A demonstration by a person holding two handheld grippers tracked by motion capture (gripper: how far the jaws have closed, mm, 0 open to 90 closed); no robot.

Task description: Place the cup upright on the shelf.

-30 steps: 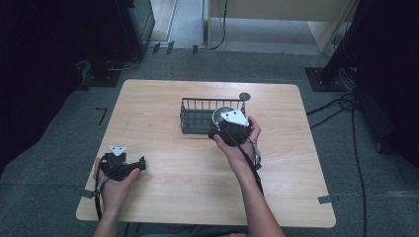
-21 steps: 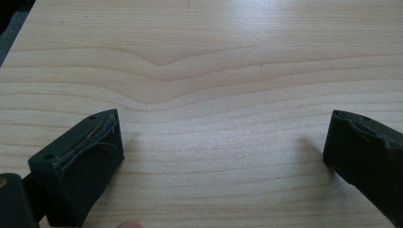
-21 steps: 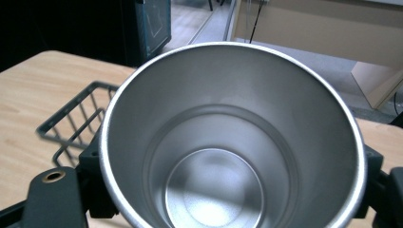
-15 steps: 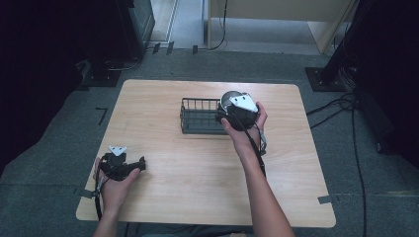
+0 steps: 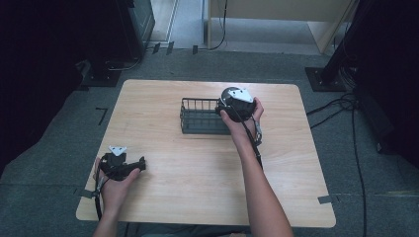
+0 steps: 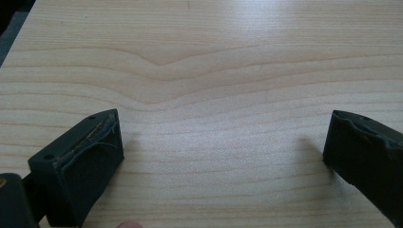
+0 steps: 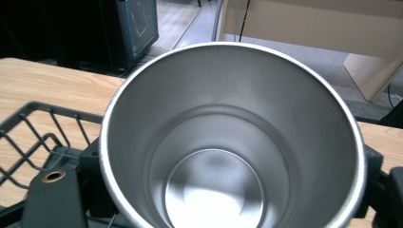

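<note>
Steel cup [image 7: 233, 137] upright, mouth up, pinched by right gripper's [image 5: 237, 101] fingers.

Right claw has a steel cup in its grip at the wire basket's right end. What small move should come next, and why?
Probably a short shift further over the wire basket before lowering. The right claw is shut on the steel cup, which looks empty and held with its mouth toward the camera, at the basket's right end. The left claw rests open on the table, so it offers no help.
</note>
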